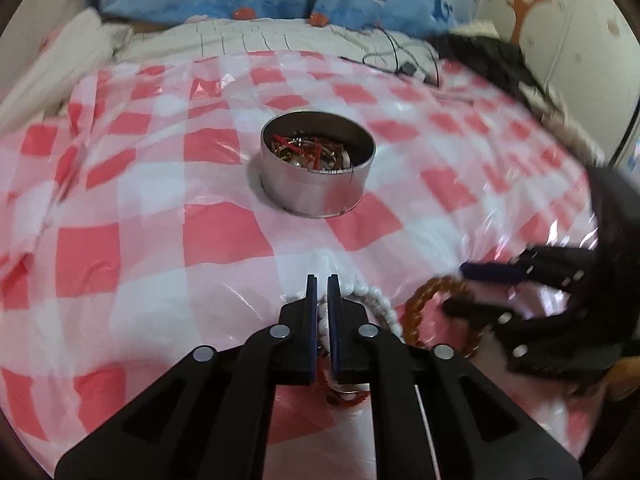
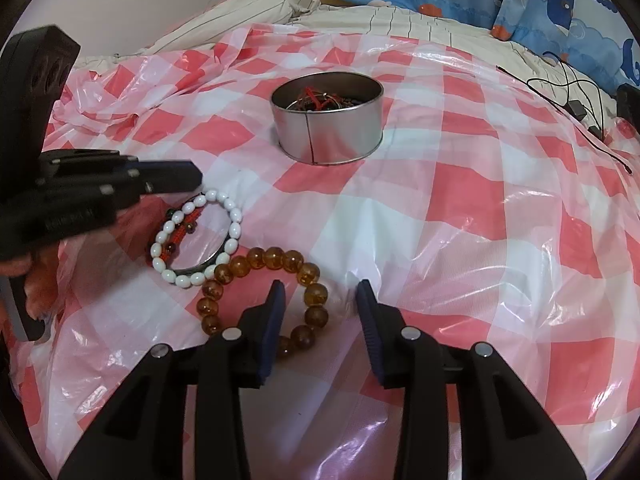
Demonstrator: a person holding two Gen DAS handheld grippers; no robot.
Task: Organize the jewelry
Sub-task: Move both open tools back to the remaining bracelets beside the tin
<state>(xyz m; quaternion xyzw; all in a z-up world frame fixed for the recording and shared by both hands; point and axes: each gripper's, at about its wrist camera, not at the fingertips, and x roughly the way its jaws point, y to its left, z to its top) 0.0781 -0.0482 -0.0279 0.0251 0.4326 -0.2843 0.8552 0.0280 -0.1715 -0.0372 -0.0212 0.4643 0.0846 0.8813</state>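
Right claw [image 2: 320, 300] gapes wide over amber bead bracelet [image 2: 260, 280].

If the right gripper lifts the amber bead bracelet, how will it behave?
The amber bead bracelet is probably floppy: separate round beads in a loop, so it should sag from the open right gripper. The glossy beads may slip or roll on the plastic sheet.
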